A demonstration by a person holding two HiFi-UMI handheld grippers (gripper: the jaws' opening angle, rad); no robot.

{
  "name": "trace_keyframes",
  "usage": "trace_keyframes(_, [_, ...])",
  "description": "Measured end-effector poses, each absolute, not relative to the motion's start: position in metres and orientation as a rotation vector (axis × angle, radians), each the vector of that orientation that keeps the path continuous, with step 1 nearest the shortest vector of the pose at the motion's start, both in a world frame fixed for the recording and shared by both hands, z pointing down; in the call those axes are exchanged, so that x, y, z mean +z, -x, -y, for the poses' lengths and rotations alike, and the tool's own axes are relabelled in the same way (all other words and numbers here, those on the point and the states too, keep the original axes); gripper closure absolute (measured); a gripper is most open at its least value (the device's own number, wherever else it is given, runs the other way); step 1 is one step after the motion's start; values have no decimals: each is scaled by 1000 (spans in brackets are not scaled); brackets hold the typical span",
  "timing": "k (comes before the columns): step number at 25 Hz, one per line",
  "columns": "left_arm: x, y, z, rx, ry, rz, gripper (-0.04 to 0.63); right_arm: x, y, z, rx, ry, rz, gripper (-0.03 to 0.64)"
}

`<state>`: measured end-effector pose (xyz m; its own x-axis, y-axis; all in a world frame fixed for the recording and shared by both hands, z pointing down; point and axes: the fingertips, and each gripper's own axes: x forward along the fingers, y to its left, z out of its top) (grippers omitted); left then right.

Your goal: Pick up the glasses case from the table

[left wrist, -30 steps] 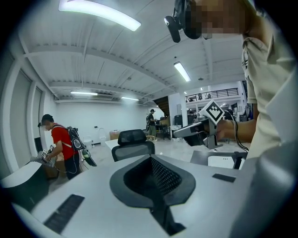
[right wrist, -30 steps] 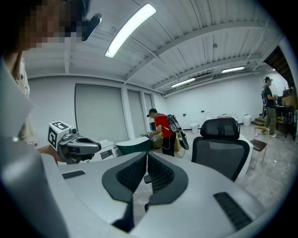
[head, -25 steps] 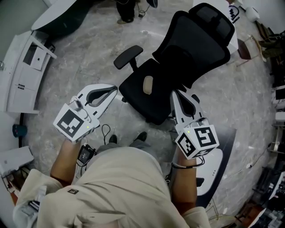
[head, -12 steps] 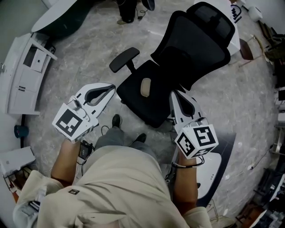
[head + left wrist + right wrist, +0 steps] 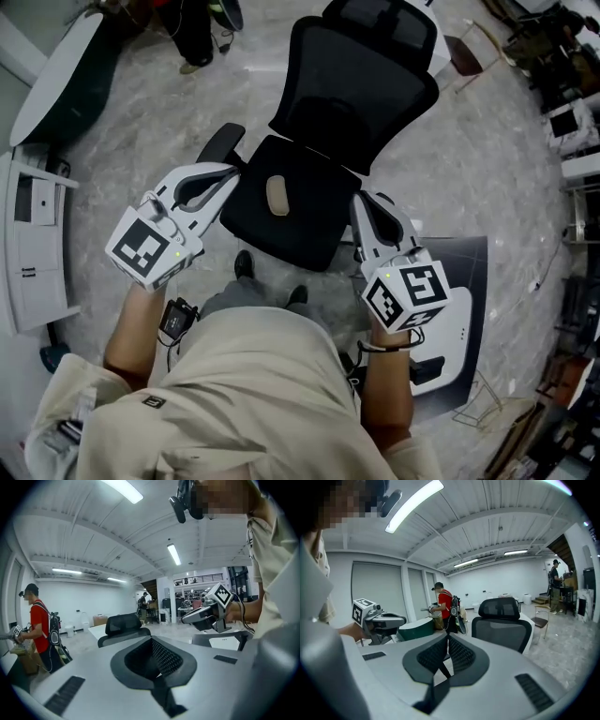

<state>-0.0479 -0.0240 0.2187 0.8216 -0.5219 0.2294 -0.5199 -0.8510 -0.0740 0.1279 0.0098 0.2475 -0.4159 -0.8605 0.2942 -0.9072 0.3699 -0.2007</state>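
A small beige oval case (image 5: pixel 277 195) lies on the seat of a black office chair (image 5: pixel 352 84) right in front of me. My left gripper (image 5: pixel 228 172) is shut and empty, its tips beside the chair's left armrest (image 5: pixel 220 142). My right gripper (image 5: pixel 361 202) is shut and empty too, at the seat's right edge. The left gripper view has shut jaws (image 5: pixel 152 639) with the right gripper (image 5: pixel 206 613) beyond them. The right gripper view has shut jaws (image 5: pixel 447 635), with the left gripper (image 5: pixel 379 619) and the chair (image 5: pixel 501 613) beyond.
A white desk (image 5: pixel 28 234) stands at the left and a curved table (image 5: pixel 56 66) at the top left. A dark floor mat (image 5: pixel 469 281) lies at the right. A person in a red top (image 5: pixel 444 603) stands beyond. Clutter (image 5: pixel 572 112) lines the right edge.
The chair with the beige case has slid up and left in the head view. Both grippers have come closer to the seat, and both stay shut.
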Motion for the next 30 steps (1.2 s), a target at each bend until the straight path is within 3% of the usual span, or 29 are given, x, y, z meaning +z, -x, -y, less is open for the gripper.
trace_keyframes(30, [285,44,126,-389,3111,-389,580,284,-115,45,545,-1896,2172,591])
